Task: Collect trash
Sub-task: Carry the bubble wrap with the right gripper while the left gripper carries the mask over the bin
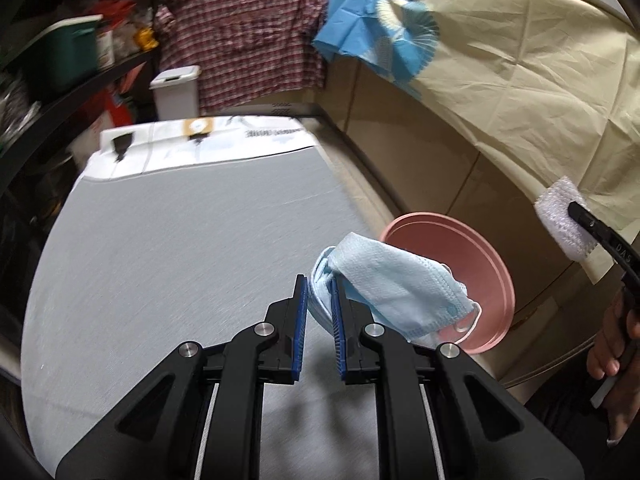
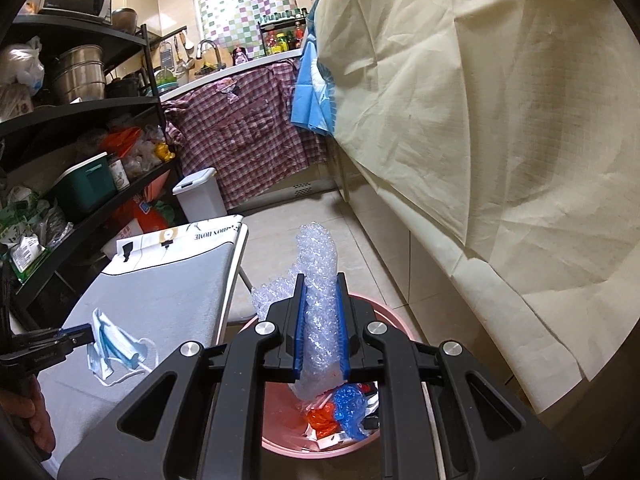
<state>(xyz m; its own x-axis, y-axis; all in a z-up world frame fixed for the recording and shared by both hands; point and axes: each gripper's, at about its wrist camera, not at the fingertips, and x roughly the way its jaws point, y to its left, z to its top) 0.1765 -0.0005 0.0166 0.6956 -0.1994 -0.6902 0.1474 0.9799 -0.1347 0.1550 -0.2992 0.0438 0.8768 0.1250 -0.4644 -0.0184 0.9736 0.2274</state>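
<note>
Trash: left gripper (image 1: 320, 300) clamps mask (image 1: 396, 292); right gripper (image 2: 322, 320) clamps bubble wrap (image 2: 320, 280) (board (image 2: 160, 288) reads "HOME").

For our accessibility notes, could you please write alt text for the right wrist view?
The right tongs grip bubble wrap above a pink bin holding trash. At left, the left tongs hold a blue mask over a grey board.

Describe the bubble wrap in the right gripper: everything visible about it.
The bubble wrap is a clear, crumpled strip, bunched lengthwise. The right gripper is shut on its middle, blue pads pressing both sides. One end sticks up past the fingertips; the other hangs toward the pink bin, which already holds red and blue scraps. From the left wrist view it shows as a white wad beside the bin's rim.
</note>
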